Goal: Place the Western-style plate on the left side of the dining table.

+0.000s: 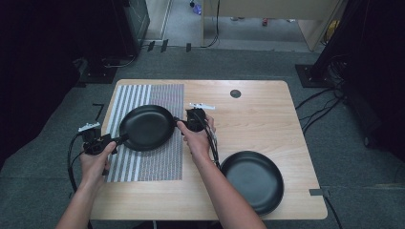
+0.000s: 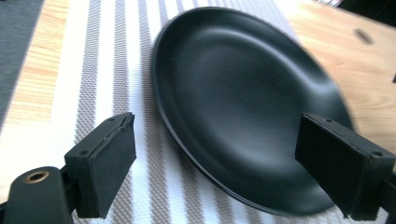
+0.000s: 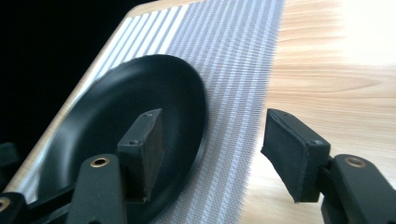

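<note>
Black, matte and empty, the plate (image 1: 146, 127) lay on the striped mat (image 1: 143, 164) near the worktop's (image 1: 258, 114) left edge, flanked by left gripper (image 1: 116, 140) and right gripper (image 1: 180, 122), both spread, pinching nothing.

Both forearms were bare, no sleeves. Each black gripper (image 1: 125, 138) (image 1: 180, 122) carried a grey three-cornered plate, a trailing black cable, brass-ringed pivots, and square black pads (image 2: 105, 163) with small screws.
</note>
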{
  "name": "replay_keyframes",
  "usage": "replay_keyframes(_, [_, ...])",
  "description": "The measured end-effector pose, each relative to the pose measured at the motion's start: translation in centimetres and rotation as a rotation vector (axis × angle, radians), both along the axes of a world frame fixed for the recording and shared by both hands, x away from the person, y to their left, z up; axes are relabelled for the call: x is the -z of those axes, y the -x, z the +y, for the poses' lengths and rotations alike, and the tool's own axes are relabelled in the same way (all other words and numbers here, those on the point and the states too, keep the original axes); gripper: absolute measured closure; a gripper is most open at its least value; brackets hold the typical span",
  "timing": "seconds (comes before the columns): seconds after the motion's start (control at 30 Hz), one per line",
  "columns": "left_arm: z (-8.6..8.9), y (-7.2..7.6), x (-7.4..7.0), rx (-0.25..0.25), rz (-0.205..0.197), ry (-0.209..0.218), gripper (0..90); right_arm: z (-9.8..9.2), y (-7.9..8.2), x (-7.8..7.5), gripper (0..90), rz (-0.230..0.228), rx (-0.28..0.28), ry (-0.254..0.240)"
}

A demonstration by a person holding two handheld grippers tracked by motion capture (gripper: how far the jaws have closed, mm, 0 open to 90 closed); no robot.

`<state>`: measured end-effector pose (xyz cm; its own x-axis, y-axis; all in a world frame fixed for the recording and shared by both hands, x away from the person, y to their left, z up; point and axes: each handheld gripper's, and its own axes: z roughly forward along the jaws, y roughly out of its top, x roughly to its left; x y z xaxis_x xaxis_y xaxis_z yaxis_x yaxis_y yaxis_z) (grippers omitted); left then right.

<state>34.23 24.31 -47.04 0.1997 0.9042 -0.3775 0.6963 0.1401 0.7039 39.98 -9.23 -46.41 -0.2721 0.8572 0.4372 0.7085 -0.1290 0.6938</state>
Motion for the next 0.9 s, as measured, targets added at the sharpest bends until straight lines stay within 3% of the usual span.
replay_keyframes(0.07, [-0.3,0.6,-0.2,0.020,0.002,0.001,10.1,-0.6,0.7,-0.6,35.8,-0.016,-0.008,0.019])
replay_keyframes(0.2, [-0.9,1.8,-0.4,0.028,0.005,0.005,9.6,-2.3,1.9,-1.4,34.8,-0.037,-0.020,0.006])
replay_keyframes(0.5, [-1.7,3.9,-0.1,0.041,-0.019,-0.037,9.4,-7.1,4.0,-1.7,32.7,-0.075,-0.008,0.026])
replay_keyframes(0.53, [-1.9,4.4,-0.1,0.045,-0.030,-0.041,9.1,-8.4,4.6,-1.8,31.8,-0.089,-0.010,0.031])
replay_keyframes(0.6, [-2.0,4.7,-0.2,0.048,-0.035,-0.039,9.1,-8.7,4.9,-1.9,31.5,-0.092,-0.009,0.032])
replay_keyframes(0.73, [-2.7,6.1,-0.2,0.051,-0.068,-0.061,9.1,-11.1,6.3,-2.3,30.2,-0.120,-0.011,0.041])
replay_keyframes(0.9, [-3.3,7.4,-0.1,0.069,-0.080,-0.084,9.1,-13.6,7.8,-2.3,29.2,-0.132,-0.009,0.046])
